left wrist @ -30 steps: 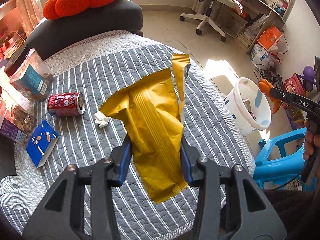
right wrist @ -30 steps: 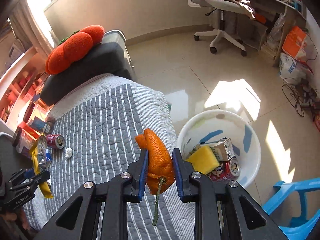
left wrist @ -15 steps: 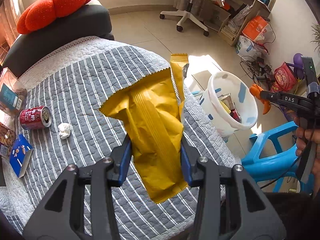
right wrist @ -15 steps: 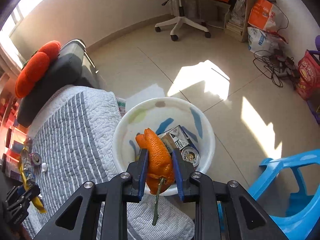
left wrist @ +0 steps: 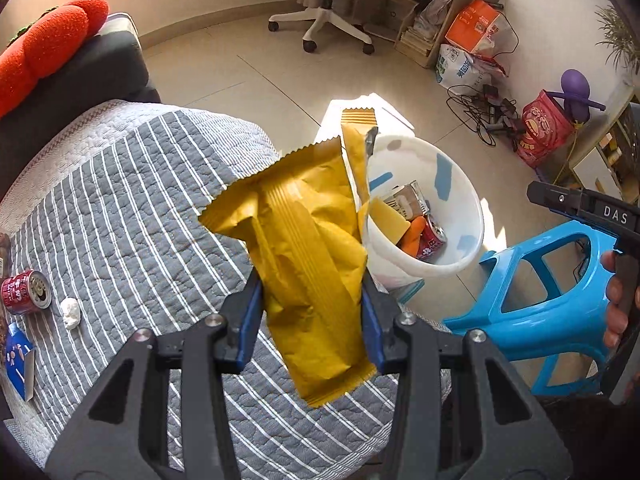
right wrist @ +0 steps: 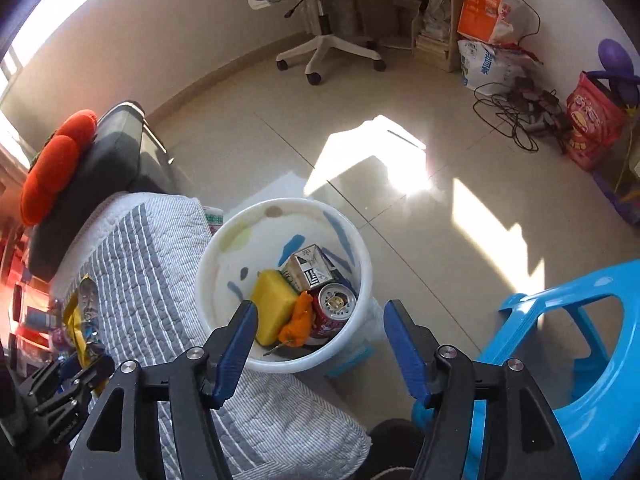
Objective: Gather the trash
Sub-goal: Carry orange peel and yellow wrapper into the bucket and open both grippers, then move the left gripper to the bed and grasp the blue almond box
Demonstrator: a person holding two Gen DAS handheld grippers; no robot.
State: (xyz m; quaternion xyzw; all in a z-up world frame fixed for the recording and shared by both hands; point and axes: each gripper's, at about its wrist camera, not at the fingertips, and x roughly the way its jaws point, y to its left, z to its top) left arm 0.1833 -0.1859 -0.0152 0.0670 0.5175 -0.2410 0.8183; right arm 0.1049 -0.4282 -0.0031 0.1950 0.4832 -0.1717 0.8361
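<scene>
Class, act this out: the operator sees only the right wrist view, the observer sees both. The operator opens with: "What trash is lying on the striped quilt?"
Observer: A red can lies on its side on the quilt.
Operator: Anything near it?
Observer: A crumpled white tissue, close by but not touching.
Operator: How is the left gripper holding its load?
Observer: The left gripper has its pads pressed on both sides of a yellow wrapper.
</scene>
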